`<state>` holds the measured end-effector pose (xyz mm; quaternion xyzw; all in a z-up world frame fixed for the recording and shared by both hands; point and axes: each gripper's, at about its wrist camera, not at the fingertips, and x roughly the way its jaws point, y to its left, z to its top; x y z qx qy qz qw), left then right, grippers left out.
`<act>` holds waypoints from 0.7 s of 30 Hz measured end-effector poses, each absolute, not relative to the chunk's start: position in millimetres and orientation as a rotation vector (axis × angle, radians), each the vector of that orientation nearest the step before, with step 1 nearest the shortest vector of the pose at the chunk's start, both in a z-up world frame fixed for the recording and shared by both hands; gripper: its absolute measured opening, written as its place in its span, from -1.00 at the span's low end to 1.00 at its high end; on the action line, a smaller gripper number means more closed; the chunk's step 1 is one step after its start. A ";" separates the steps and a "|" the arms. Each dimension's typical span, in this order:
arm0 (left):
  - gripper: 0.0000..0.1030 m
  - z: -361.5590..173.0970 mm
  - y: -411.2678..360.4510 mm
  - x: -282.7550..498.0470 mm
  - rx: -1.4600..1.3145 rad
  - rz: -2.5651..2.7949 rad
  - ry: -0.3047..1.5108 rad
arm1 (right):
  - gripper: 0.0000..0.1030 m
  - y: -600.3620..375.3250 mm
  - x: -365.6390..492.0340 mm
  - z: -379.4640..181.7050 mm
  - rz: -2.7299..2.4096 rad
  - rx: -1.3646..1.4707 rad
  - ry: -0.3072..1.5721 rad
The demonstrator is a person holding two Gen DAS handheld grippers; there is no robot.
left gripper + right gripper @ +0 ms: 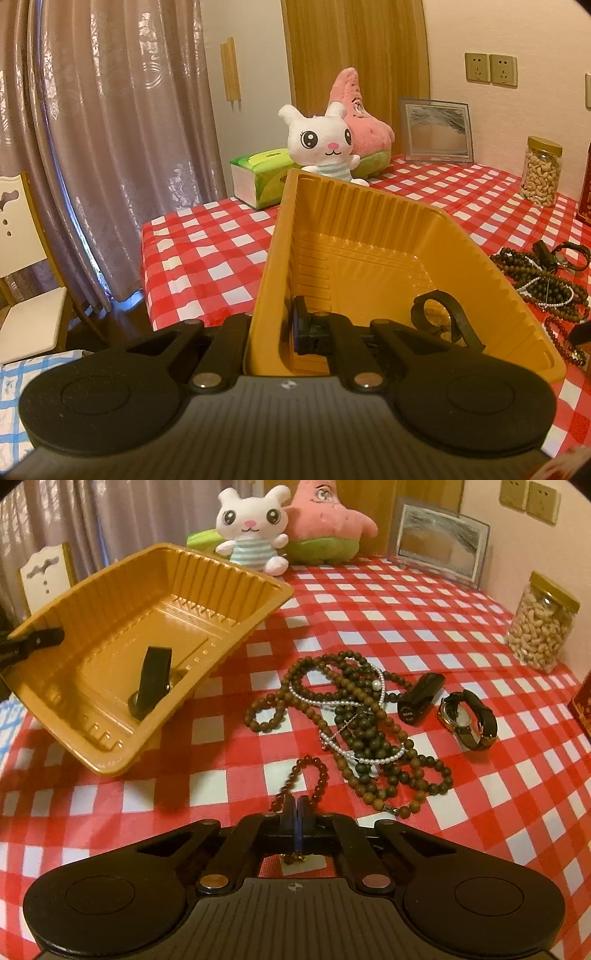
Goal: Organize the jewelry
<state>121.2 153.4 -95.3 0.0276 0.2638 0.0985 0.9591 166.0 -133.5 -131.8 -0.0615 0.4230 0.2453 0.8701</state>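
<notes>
Pinching the reddish bead bracelet (pixel 308 779) beside the tray (pixel 110 602), your right gripper (pixel 297 806) is fully closed; your left gripper (pixel 271 332) clamps the tray's wall.

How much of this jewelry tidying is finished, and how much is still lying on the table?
Barely begun. Done: one black-strapped watch lies in the ribbed yellow plastic tray, which the left claw holds tilted by its wall. In hand: the right claw is shut on a dark red bead bracelet. Left on the red-and-white checked tablecloth: the tangled brown bead necklaces, a white pearl strand, a gold-cased watch and a small black device.
</notes>
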 end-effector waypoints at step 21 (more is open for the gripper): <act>-0.90 -96.6 152.8 121.1 0.054 0.191 0.530 | -1.00 -95.6 194.6 -78.9 0.760 0.320 0.874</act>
